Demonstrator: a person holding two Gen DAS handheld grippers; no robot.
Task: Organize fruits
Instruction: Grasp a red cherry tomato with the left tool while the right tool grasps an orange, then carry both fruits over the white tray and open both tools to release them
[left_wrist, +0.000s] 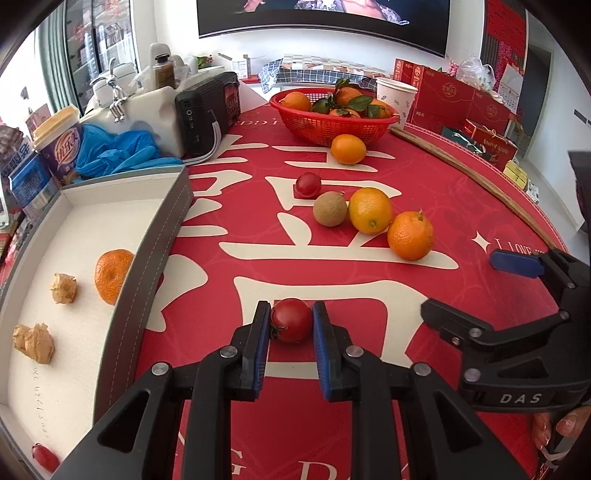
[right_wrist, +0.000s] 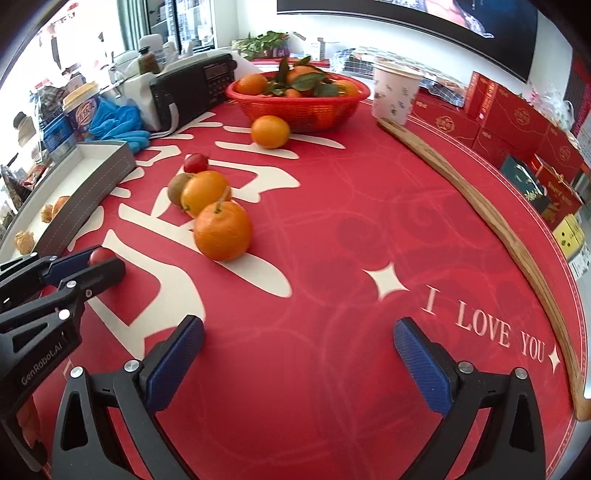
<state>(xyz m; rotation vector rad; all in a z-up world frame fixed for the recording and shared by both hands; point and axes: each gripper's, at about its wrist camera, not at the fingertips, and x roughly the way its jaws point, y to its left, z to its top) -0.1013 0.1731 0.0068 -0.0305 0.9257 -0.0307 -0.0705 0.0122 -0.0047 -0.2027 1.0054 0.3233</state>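
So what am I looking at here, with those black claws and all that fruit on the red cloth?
Those are no robot arms: a person holds two hand tools, each with a camera looking along its fingers. In the left tool's picture, the left gripper is shut on a small red tomato. The other picture comes from the right gripper, which is open and empty. On the red tablecloth lie oranges, a brown fruit and another tomato. A grey tray holds sorted fruit; a red basket holds more oranges.
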